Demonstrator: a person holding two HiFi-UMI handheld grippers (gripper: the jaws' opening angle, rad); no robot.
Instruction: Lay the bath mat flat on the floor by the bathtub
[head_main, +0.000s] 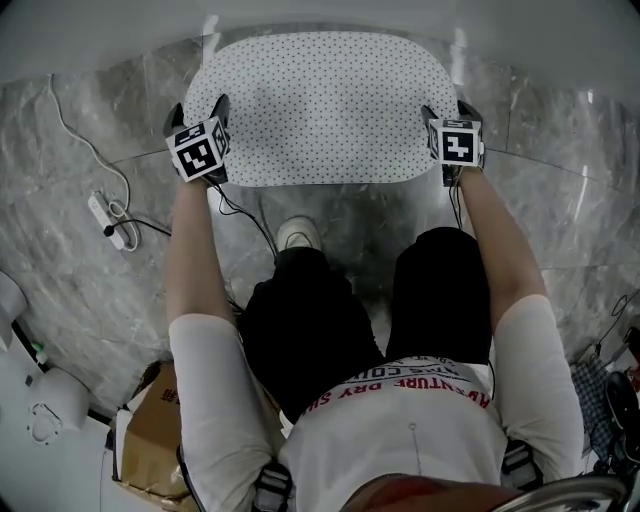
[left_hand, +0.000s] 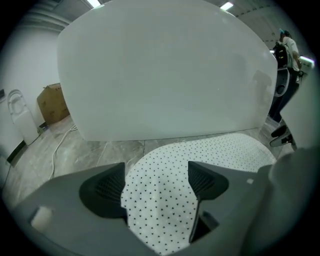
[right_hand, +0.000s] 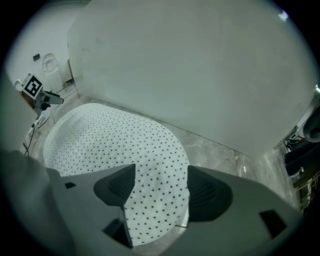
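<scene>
White power strip (head_main: 103, 215) far left, white cable (head_main: 90, 150) looping away from it. Brown cardboard box (head_main: 150, 440) lower left, well apart.

We see a grey, veined marble-tile floor (head_main: 90, 300). A white oval bath mat with small black dots (head_main: 320, 105) lies spread on it, just beside the white bathtub (left_hand: 165, 75). Left of the mat lie a white power strip (head_main: 105, 220) and its thin white cable (head_main: 85, 140). A brown cardboard box (head_main: 150, 440) stands well apart from the mat.

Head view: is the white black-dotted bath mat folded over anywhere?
No, the white black-dotted bath mat lies spread flat in one layer on the grey marble floor.
</scene>
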